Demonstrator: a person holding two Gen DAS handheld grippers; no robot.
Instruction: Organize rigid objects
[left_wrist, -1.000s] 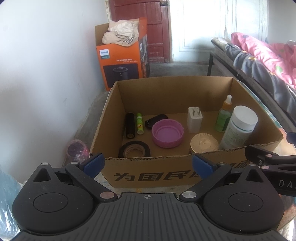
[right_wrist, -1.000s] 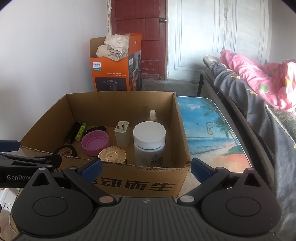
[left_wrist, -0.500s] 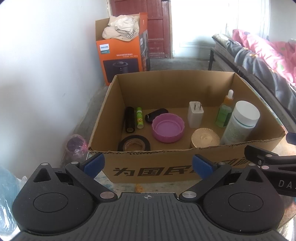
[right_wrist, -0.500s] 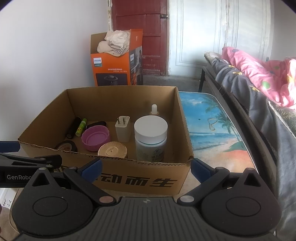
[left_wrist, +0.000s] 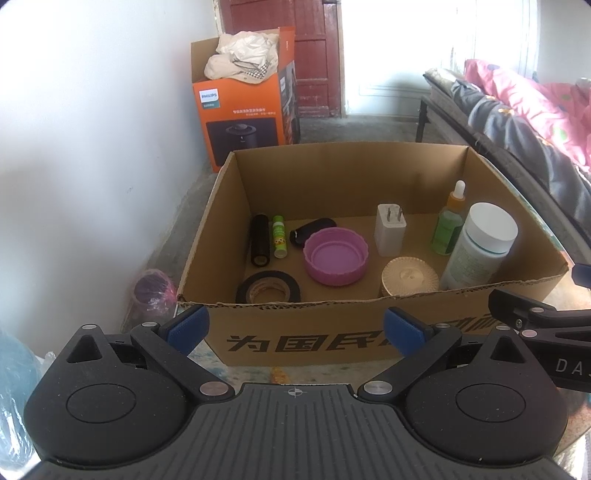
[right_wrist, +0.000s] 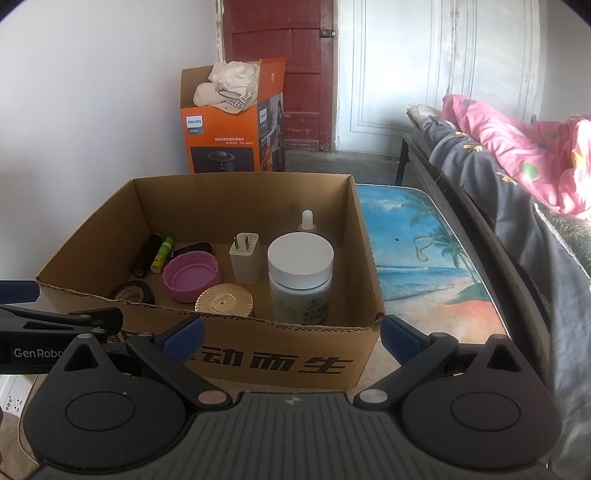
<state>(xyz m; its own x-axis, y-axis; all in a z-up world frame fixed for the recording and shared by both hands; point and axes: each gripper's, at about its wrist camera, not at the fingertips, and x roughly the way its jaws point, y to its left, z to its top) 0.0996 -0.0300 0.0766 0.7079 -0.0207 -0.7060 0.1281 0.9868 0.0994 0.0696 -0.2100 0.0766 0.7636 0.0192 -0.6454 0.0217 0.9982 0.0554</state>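
Both grippers are hanging just in front of the cardboard box, nothing in either one. The left gripper has its blue pads spread wide apart, and the right gripper is the same, wide and empty.

All the stuff is sitting inside the box. Closest to the front wall there's a roll of black tape lying flat on the left, then a gold ribbed lid, with a white-capped bottle standing upright on the right. A bit further in is a purple lid open side up, a white charger plug standing with prongs up, and a green dropper bottle. On the far left a black cylinder and a small green tube lie side by side, with a black oval thing nearby.

The box sits on a table with a beach print. Behind it an orange Philips box stands by the wall
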